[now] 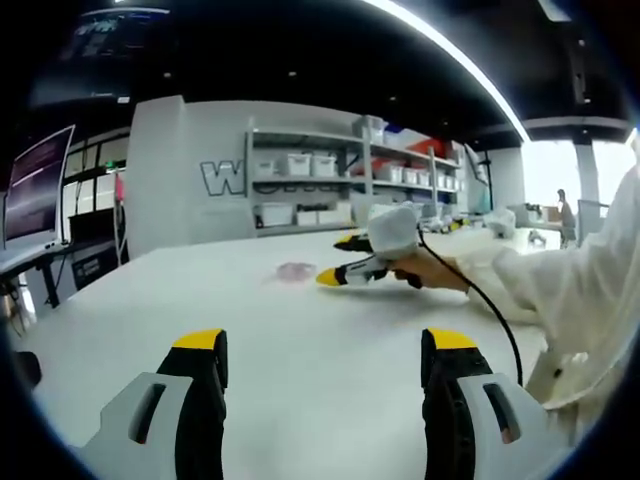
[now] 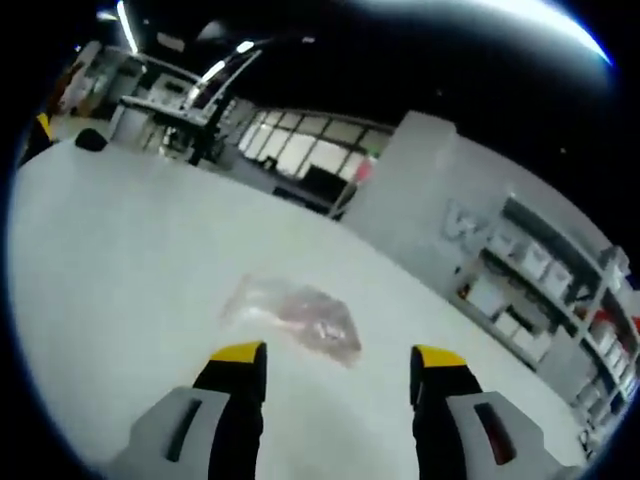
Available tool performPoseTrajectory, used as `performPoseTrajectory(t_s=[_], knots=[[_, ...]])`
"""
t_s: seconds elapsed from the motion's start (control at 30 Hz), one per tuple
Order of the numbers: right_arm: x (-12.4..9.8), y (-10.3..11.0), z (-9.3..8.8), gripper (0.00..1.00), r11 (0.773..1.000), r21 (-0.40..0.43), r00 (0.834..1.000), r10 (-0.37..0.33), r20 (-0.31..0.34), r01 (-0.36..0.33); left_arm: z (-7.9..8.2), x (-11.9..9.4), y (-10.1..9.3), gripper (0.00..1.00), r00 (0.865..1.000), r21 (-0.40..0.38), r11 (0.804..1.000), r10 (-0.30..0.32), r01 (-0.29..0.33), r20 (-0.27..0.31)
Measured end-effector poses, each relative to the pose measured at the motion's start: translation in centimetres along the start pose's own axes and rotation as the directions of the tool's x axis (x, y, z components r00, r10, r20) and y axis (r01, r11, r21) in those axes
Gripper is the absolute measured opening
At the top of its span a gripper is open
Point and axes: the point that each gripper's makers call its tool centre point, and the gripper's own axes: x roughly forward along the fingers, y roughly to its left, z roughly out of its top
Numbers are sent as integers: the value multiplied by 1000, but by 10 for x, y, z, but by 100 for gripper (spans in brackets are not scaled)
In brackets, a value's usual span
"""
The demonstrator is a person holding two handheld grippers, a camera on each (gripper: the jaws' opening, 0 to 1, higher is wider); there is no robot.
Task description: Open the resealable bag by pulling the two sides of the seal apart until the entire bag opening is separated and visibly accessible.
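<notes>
Hovering agape, the right gripper (image 2: 338, 362) nears the seemingly sealed resealable bag (image 2: 300, 315); thin film may slip the jaws.

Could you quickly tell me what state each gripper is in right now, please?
Left gripper: open, empty.
Right gripper: open, empty, short of the bag.

one bag (image 2: 296, 315), two tools (image 1: 325, 355) (image 2: 338, 362), one table (image 1: 300, 330)
</notes>
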Motion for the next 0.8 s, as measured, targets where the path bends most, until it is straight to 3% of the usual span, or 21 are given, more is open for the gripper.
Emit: performPoseTrajectory(t_s=[0.3, 0.47, 0.8], knots=[[8, 6, 1, 56, 1000, 17, 1000, 21, -7, -21, 2, -1, 0, 78, 1000, 1, 1000, 2, -2, 6], [13, 13, 2, 56, 997, 69, 999, 44, -9, -43, 1, -2, 3, 78, 1000, 1, 1000, 12, -12, 6], [17, 30, 11, 57, 995, 49, 996, 92, 2, -92, -1, -4, 5, 78, 1000, -7, 1000, 17, -17, 6]])
